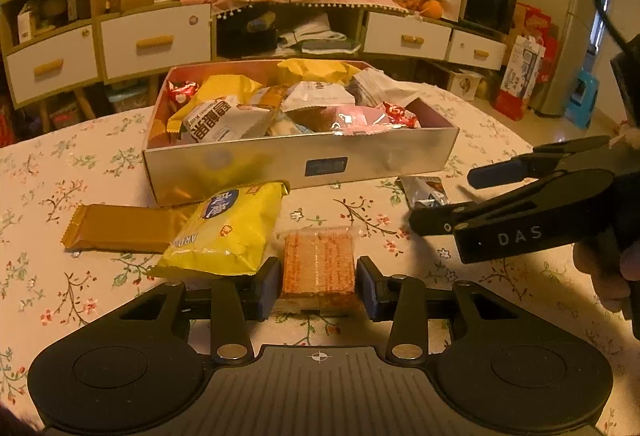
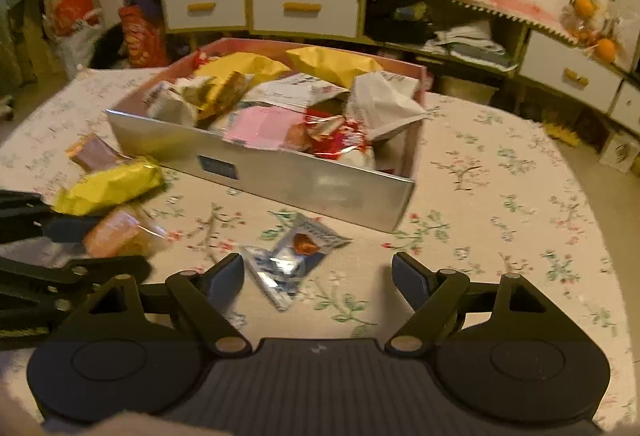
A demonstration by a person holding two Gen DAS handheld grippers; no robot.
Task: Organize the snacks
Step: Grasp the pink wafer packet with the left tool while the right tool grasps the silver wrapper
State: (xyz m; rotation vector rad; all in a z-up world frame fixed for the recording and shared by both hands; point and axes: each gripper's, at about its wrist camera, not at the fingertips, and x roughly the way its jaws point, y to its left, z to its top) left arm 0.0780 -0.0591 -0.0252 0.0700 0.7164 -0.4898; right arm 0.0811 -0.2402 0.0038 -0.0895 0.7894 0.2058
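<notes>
Left gripper (image 1: 318, 286) pinches wafer (image 1: 318, 264); right gripper (image 2: 318, 276) spread over sachet (image 2: 288, 260). Next: lift wafer into box (image 1: 300, 160).

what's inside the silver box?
The silver box holds heaped snack packets: yellow bags, white wrappers, a pink pack, red ones. Lower layers and the floor are covered.

Snack box (image 1: 300, 164) stands on the table (image 1: 80, 164), filled with packets. Before the box, left to right: wafer bar (image 1: 120, 228), chip bag (image 1: 228, 228), cracker pack (image 1: 318, 264), foil packet (image 1: 426, 190).
</notes>
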